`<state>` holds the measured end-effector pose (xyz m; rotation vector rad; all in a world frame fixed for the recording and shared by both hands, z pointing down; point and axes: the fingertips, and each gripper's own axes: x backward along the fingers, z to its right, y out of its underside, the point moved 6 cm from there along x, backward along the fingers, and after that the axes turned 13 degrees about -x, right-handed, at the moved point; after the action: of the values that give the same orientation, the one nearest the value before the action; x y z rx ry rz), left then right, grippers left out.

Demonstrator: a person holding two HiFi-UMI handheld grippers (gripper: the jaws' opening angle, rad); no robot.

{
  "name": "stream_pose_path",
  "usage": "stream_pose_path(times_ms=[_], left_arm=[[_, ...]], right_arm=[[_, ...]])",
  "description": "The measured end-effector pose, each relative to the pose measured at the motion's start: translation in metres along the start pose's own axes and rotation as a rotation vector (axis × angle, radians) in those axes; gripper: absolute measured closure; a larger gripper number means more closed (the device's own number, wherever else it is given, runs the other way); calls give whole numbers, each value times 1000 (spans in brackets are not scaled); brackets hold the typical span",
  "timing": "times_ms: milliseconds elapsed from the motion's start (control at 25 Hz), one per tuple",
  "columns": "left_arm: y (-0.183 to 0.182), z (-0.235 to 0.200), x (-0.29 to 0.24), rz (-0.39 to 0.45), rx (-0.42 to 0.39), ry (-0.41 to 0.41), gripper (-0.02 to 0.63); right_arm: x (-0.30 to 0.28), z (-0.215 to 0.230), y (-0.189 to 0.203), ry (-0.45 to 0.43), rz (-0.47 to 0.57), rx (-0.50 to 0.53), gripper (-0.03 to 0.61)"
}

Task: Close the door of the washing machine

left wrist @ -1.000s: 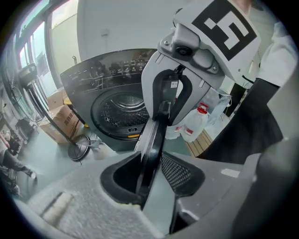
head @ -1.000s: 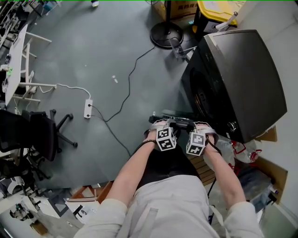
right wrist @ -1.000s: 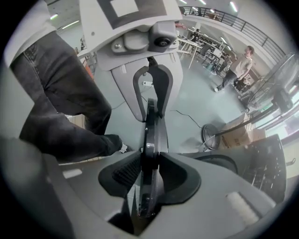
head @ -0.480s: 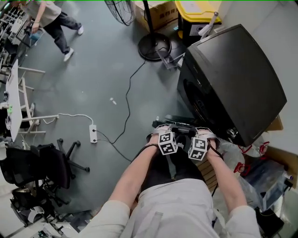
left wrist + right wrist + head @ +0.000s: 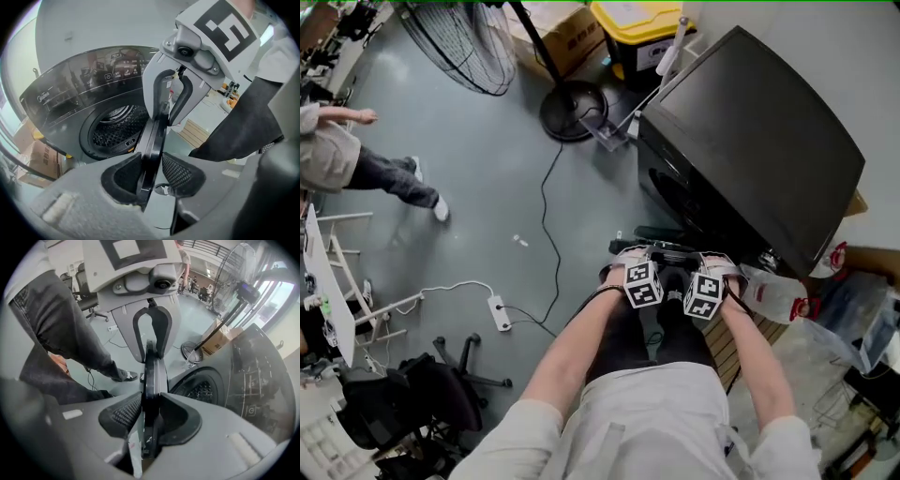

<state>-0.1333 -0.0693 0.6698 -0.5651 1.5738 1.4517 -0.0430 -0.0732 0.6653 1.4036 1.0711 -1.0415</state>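
Observation:
The black washing machine (image 5: pixel 750 122) stands at the upper right with its round door (image 5: pixel 664 242) swung out in front of the person's legs. My left gripper (image 5: pixel 639 255) and right gripper (image 5: pixel 694 259) face each other across the door's rim. In the left gripper view the door's edge (image 5: pixel 152 140) runs up between the pads of the left gripper (image 5: pixel 152 172), with the open drum (image 5: pixel 115 126) behind it. In the right gripper view the right gripper (image 5: pixel 150 416) is shut on the same door rim (image 5: pixel 151 371), beside the drum (image 5: pixel 201 390).
A fan's round base (image 5: pixel 572 108) stands on the grey floor, and a cable (image 5: pixel 546 216) runs to a power strip (image 5: pixel 500 313). A yellow-lidded bin (image 5: pixel 642 23) and a cardboard box (image 5: pixel 558 37) stand behind. A person (image 5: pixel 356 159) walks at the left. An office chair (image 5: pixel 422 394) stands lower left, and bags (image 5: pixel 778 295) lie at the right.
Both grippers have moved sideways together with the door's rim held between them, rolling as they went. The head view has swung, and a person has come in at the left.

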Motion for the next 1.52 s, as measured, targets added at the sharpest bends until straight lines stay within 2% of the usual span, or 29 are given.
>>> stream_pose_path(times_ms=[240, 400, 480, 640, 760, 880, 920, 1000, 1240, 1400, 1520], left_arm=[[1, -31, -6, 12, -85, 48, 476], [-2, -51, -7, 26, -133, 41, 472], [-2, -63, -7, 52, -121, 26, 463], [6, -90, 2, 127, -17, -59, 462], [18, -102, 12, 201, 140, -163, 484], [27, -108, 10, 242, 300, -234, 542], [31, -108, 9, 246, 338, -239, 593], [35, -108, 4, 248, 402, -234, 609], [24, -116, -18, 242, 496, -229, 609], [10, -128, -25, 264, 549, -229, 609], [6, -135, -29, 265, 579, -231, 609]], right_arm=[[-8, 19, -5, 79, 9, -136, 456], [-11, 33, -6, 158, 12, -227, 443], [-13, 41, -5, 192, 16, -284, 440], [-13, 62, -5, 259, 59, -455, 427], [-11, 69, -2, 317, 104, -625, 402], [-8, 79, 7, 408, 142, -780, 390], [-7, 81, 8, 440, 151, -823, 385], [-3, 83, 11, 497, 175, -906, 385], [20, 78, 27, 595, 319, -1152, 423], [22, 69, 31, 551, 448, -1398, 430], [14, 69, 42, 536, 497, -1528, 470]])
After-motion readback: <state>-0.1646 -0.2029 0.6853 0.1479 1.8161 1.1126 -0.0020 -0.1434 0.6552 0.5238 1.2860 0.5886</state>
